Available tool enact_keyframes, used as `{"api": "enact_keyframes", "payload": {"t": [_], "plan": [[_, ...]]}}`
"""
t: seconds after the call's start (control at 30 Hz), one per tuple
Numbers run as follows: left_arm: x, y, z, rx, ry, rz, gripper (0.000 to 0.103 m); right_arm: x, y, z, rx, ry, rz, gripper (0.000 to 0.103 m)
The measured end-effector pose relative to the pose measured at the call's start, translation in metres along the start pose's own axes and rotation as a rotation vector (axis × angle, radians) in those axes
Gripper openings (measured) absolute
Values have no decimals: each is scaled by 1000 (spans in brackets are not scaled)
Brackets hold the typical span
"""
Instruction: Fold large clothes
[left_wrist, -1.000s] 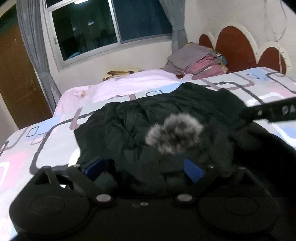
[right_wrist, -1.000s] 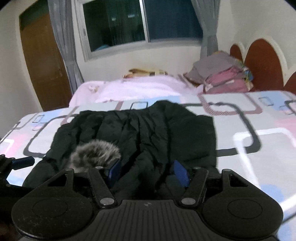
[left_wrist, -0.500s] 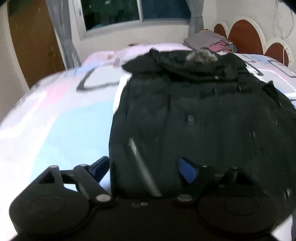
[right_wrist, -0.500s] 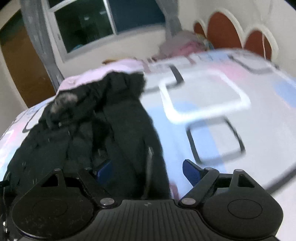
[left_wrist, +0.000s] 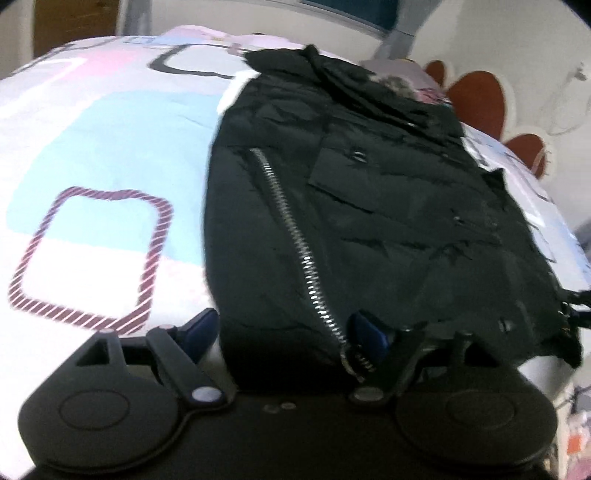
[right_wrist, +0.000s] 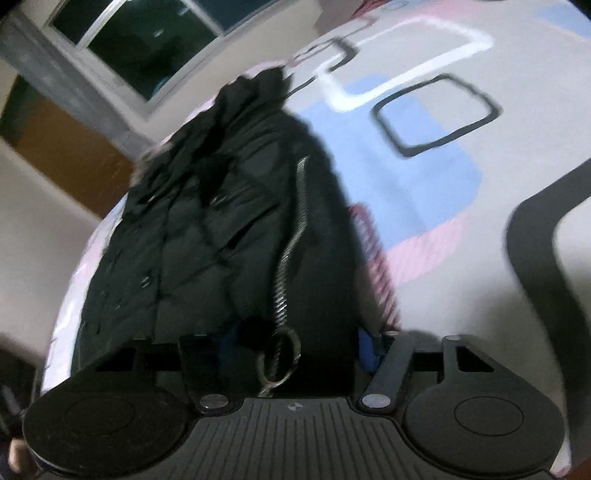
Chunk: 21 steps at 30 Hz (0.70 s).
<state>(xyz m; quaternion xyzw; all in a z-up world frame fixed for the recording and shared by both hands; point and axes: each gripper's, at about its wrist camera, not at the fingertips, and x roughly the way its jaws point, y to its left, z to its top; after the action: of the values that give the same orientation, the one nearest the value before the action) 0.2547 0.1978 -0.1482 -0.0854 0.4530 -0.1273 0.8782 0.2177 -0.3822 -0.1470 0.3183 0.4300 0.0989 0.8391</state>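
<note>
A black padded jacket (left_wrist: 369, 203) lies flat on the bed, its fur-trimmed hood (left_wrist: 395, 83) at the far end. My left gripper (left_wrist: 282, 330) straddles the near hem by the silver zipper (left_wrist: 291, 229). One blue pad (left_wrist: 199, 328) rests on the sheet beside the jacket's edge and the other lies on the fabric. My right gripper (right_wrist: 297, 343) is at the other hem corner of the jacket (right_wrist: 221, 221). Its jaws are closing with the hem and the zipper's pull ring (right_wrist: 279, 358) between them. Its left pad is hidden by cloth.
The bedsheet (left_wrist: 92, 147) has a pattern of pastel squares and reaches out on both sides of the jacket (right_wrist: 424, 166). A scalloped brown headboard (left_wrist: 476, 99) stands beyond the hood. A dark window (right_wrist: 140, 44) and a wooden door (right_wrist: 62, 147) are at the far wall.
Both grippers have left the hood end and now sit low at the jacket's hem, with the hood far away. Both wrists have rolled. The right jaws have narrowed around the hem.
</note>
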Motion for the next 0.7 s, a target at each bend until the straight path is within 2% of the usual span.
{"api": "enact_keyframes", "payload": {"t": [0.07, 0.13, 0.17, 0.2, 0.23, 0.3, 0.43, 0.57, 0.7], "plan": [[7, 3, 8, -14, 2, -73, 78, 8, -4, 8, 50, -7, 26, 54], [16, -1, 16, -2, 3, -93, 74, 17, -10, 16, 85, 3, 56, 42], [19, -2, 20, -2, 0, -93, 66, 20, -11, 18, 95, 18, 74, 34], [20, -2, 22, -10, -3, -100, 32, 20, -11, 19, 89, 31, 94, 21], [20, -1, 24, -29, -14, -124, 19, 18, -8, 20, 60, 33, 109, 18], [15, -3, 22, -31, -49, -117, 15, 9, -4, 21, 42, 6, 127, 14], [2, -8, 24, -33, -120, -117, 13, -11, 8, 31, 40, -60, 173, 13], [-14, -4, 39, -85, -206, -168, 13, -24, 22, 50, 65, -122, 233, 13], [-24, -5, 69, -128, -281, -216, 13, -30, 36, 83, 111, -178, 306, 13]]}}
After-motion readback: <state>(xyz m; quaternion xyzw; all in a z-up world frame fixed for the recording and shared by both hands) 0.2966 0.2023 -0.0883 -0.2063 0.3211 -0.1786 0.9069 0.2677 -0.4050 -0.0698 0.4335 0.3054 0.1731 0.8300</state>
